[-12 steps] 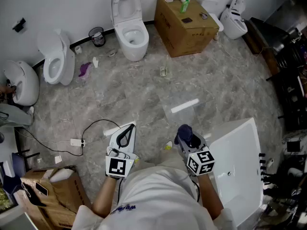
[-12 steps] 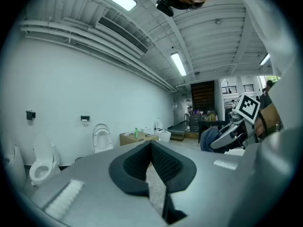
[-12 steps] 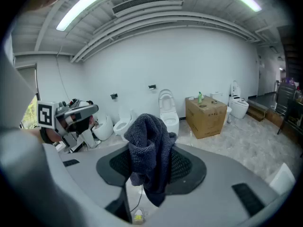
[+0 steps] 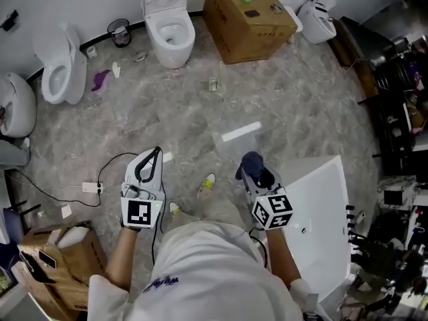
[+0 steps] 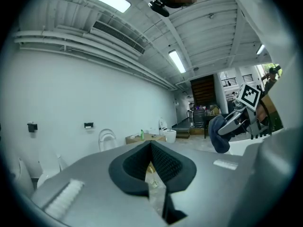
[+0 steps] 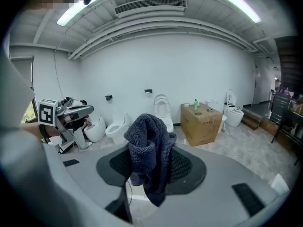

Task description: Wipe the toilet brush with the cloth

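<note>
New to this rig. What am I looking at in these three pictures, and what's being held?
No robot here: a person carries a hand-held two-jaw gripper in each hand. One picture looks down from a camera on the person's head; the other two come from cameras on the grippers, looking along their jaws. The right gripper is clamped on a dark blue cloth. The left gripper has its jaw tips together with nothing between. On the marbled floor stand toilets and a cardboard box. I can't pick out a toilet brush.
</note>
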